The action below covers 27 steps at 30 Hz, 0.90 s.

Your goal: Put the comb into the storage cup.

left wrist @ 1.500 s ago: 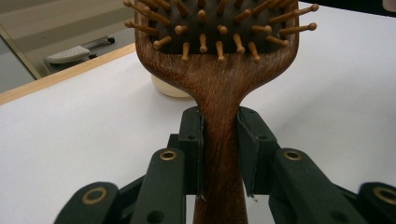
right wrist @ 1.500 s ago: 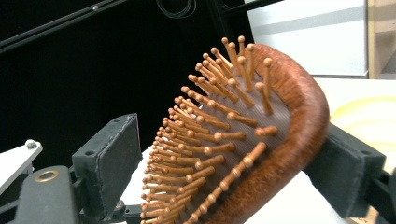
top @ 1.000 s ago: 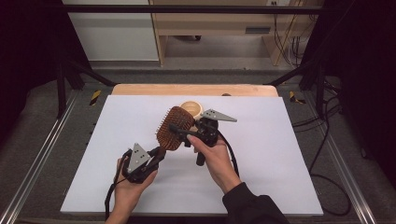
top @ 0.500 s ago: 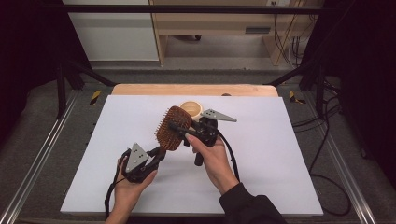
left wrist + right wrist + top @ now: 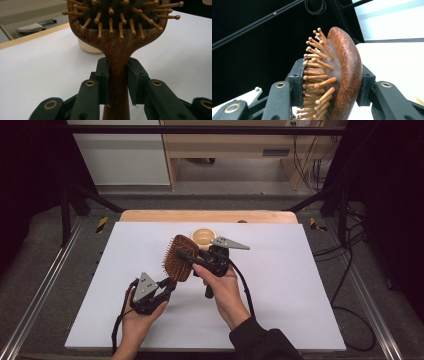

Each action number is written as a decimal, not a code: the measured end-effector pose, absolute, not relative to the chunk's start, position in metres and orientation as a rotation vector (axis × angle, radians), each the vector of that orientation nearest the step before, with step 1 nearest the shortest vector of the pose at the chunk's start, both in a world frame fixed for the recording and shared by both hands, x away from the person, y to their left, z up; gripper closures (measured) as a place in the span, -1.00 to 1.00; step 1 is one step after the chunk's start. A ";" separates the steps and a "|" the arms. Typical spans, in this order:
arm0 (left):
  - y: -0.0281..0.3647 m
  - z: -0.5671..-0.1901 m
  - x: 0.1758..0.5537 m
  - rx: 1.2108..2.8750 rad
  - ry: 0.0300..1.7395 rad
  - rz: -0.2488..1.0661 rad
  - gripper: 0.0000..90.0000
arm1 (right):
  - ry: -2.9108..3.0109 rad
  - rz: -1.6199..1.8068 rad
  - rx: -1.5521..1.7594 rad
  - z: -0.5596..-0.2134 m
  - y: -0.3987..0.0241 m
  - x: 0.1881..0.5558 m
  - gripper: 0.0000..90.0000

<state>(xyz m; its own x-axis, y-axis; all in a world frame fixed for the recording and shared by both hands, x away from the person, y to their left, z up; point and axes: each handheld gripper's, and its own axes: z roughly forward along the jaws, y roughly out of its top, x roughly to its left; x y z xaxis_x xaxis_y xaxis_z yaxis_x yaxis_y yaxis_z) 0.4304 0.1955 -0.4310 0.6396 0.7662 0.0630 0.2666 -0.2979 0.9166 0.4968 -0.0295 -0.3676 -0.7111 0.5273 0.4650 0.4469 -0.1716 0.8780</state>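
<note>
A wooden paddle hairbrush (image 5: 172,267) with ball-tipped wooden bristles is held above the white tabletop (image 5: 285,290), its head tilted up and away. My left gripper (image 5: 169,285) is shut on the brush handle (image 5: 117,82), its pads (image 5: 103,75) pressing both sides just below the head. My right gripper (image 5: 183,256) comes in from the right, and its jaws have just been closing on the brush head (image 5: 347,65). One pad (image 5: 295,82) is against the bristle tips and the other (image 5: 365,85) is on the smooth back.
A small pale bowl (image 5: 203,237) stands on the table just behind the brush, also seen in the left gripper view (image 5: 87,47). A wooden strip (image 5: 207,216) runs along the table's far edge. Metal rails (image 5: 45,285) flank the sides.
The right gripper's jaws have closed onto the brush head. Both hands and the brush stay nearly where they were.
</note>
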 end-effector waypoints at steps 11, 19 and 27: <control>0.198 -0.430 0.432 1.821 0.852 0.580 0.60 | 1.994 2.030 1.149 -0.361 -0.024 0.496 0.17; 0.199 -0.430 0.435 1.789 0.874 0.525 0.49 | 2.001 2.021 1.159 -0.359 -0.024 0.497 0.18; 0.199 -0.431 0.438 1.751 0.890 0.451 0.07 | 1.960 2.015 1.168 -0.351 -0.030 0.503 0.18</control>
